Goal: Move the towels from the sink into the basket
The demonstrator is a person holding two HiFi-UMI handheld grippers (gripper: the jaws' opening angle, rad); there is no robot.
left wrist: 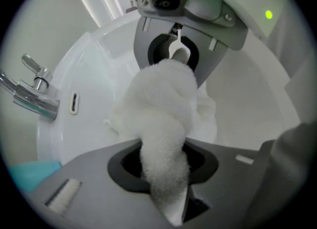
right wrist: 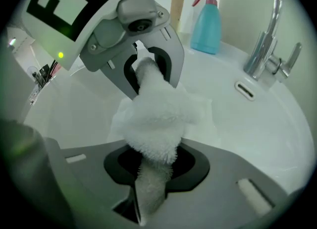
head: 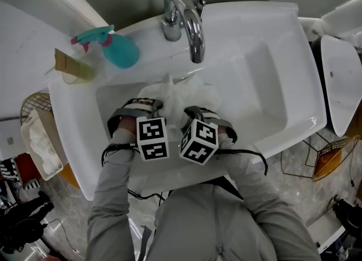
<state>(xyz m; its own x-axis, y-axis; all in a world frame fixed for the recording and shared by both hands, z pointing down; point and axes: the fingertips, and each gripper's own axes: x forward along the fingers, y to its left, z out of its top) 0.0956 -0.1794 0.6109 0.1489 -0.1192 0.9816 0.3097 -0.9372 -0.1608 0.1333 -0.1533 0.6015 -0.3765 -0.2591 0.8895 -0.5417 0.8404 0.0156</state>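
A white fluffy towel lies bunched in the basin of the white sink. Both grippers reach into the basin side by side from the near edge. My left gripper is shut on one part of the towel, which runs down between its jaws. My right gripper is shut on another fold of the same towel. Each gripper view shows the other gripper facing it across the towel. A wire basket with white cloth in it stands on the floor left of the sink.
The chrome faucet arches over the basin just beyond the towel. A teal spray bottle and a tan tube stand on the sink's back left corner. A white toilet is to the right.
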